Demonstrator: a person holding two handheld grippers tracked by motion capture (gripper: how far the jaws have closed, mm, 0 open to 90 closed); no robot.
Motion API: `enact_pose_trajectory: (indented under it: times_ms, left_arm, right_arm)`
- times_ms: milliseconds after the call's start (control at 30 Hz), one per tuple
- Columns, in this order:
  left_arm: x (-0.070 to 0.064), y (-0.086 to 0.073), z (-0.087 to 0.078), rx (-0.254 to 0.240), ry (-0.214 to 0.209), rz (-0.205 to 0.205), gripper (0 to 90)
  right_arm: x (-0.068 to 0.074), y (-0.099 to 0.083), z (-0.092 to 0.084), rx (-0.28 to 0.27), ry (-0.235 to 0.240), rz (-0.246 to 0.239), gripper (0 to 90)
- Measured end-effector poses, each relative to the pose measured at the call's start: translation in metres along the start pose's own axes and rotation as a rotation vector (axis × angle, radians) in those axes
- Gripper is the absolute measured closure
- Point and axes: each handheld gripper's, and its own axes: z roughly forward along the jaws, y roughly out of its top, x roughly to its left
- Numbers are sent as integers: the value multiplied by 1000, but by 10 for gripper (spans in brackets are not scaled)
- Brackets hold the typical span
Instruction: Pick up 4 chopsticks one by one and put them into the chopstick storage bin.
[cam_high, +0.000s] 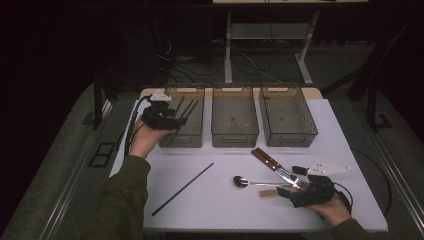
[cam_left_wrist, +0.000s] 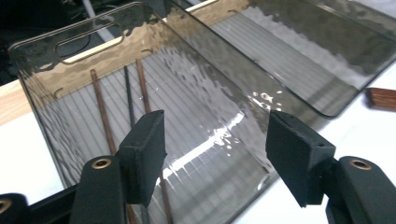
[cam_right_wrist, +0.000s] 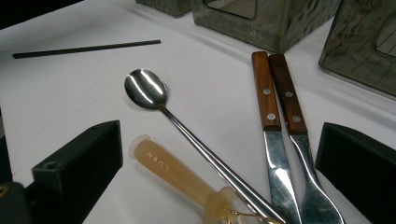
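Black-jawed left tool (cam_left_wrist: 215, 154) and right tool (cam_right_wrist: 219, 186) — both wide open — grip nothing.

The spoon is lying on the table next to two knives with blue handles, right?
Not quite. The spoon does lie on the table beside the two knives, but their handles are brown wood, not blue. The right gripper view shows it clearly.

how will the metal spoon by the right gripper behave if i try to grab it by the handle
The spoon looks polished, with a thin round handle, so it may slip or roll between the jaws. It is probably stiff and light. Its handle lies against a tan plastic handle and close to two wood-handled utensils, so a grab may nudge those.
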Motion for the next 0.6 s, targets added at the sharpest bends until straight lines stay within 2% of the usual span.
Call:
enact_pose_trajectory:
  times_ms: [300, 433, 600]
  left_arm:
    - [-24, -13, -13, -13, -35, 44, 310]
    - [-33, -20, -18, -31, -63, 43, 286]
    - [-42, -31, -20, -37, -68, 43, 253]
  right_arm:
    - [0, 0, 0, 2, -2, 5, 5]
    - [0, 0, 0, 2, -2, 5, 5]
    - [1, 0, 0, 5, -1, 10, 5]
